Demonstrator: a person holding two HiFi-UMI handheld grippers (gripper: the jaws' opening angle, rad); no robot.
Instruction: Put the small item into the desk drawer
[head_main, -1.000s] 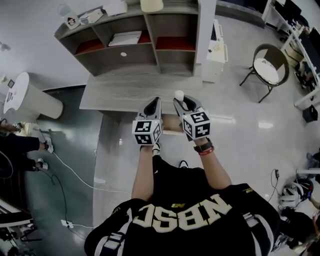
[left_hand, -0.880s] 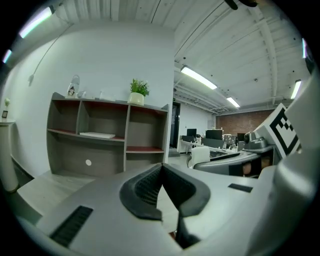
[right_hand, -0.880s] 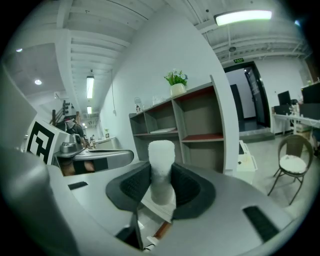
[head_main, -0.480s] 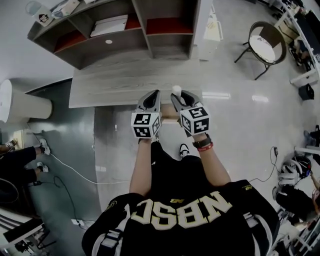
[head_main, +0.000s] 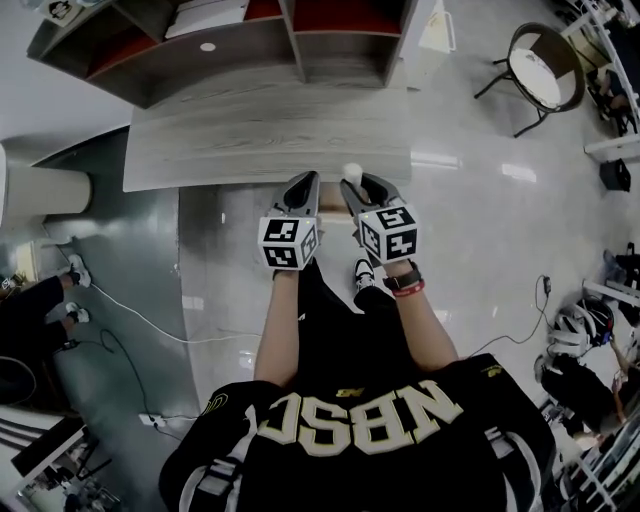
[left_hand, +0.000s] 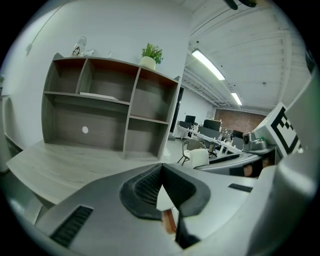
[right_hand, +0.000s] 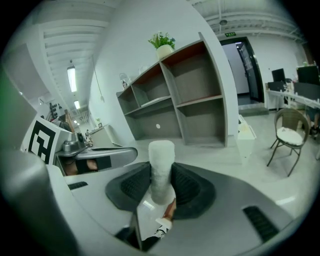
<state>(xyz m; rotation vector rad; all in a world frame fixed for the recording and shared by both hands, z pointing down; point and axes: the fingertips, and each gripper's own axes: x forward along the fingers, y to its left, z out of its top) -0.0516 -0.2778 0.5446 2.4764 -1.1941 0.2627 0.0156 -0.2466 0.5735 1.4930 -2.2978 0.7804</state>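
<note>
The small white item (right_hand: 161, 160) is pinched upright in the right tongs (right_hand: 161, 186) and held up at the front edge of the bench (head_main: 230, 140). The left tongs (left_hand: 161, 170) are pressed together on nothing, parked right beside the other pair.

White small item (right_hand: 161, 155), faintly speckled. Right gripper (right_hand: 161, 175) grey, pads (right_hand: 134, 187) black and ribbed; left gripper (left_hand: 161, 169) the same grey and black. Marker cubes (head_main: 290, 243): black-and-white squares. Desk (head_main: 260, 130) pale grey woodgrain. Shelf unit (head_main: 240, 60) grey, red boards inside. Jersey (head_main: 360, 470) black, cream lettering. Wristband (head_main: 409, 290) red.
</note>
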